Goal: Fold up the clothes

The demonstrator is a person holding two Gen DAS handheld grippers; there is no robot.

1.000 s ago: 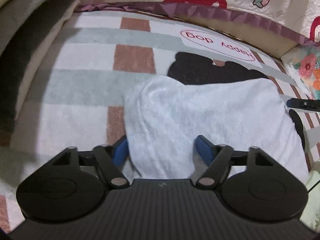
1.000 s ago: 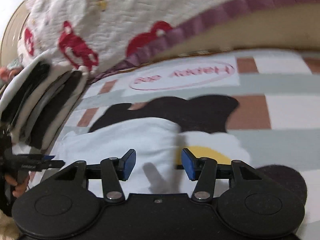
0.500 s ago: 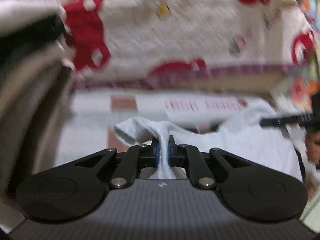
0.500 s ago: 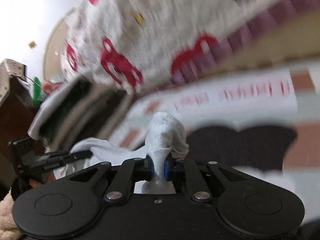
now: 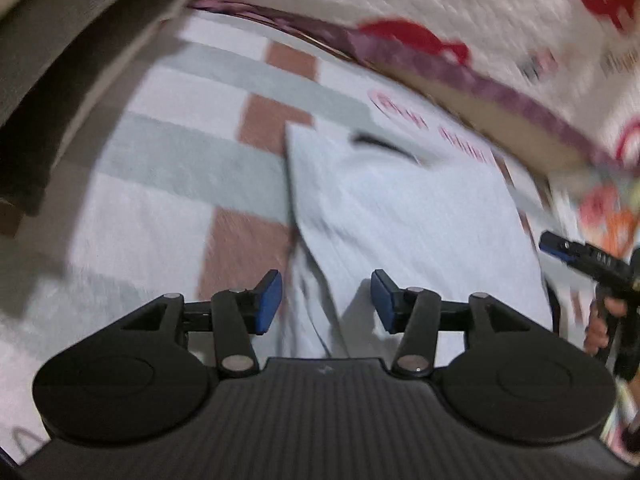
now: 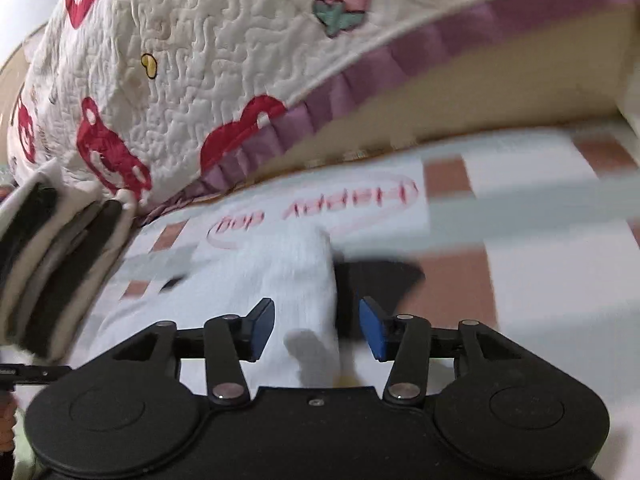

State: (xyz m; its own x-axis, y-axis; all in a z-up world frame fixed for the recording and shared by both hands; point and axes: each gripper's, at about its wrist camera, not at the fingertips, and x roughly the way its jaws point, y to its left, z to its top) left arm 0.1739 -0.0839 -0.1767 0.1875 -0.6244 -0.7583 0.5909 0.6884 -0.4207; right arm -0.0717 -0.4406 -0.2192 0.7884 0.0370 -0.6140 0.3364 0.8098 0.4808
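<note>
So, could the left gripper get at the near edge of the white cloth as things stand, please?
Probably yes: the left gripper is open, the white cloth lies right between its fingers, and nothing covers that edge.

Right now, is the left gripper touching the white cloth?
Apart. In the left wrist view the left gripper is open, and bare gaps show between each blue pad and the white cloth.

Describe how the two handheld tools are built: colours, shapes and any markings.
Both look alike. The left tool has a black ribbed body, two round black discs at its sides, black linkage arms with silver pivot screws, and flat blue pads. The right tool matches, though its body looks smooth, with a small screw at centre. Seen from the left wrist camera, it carries small white lettering, too blurred to read. No cables or sleeves show.
</note>
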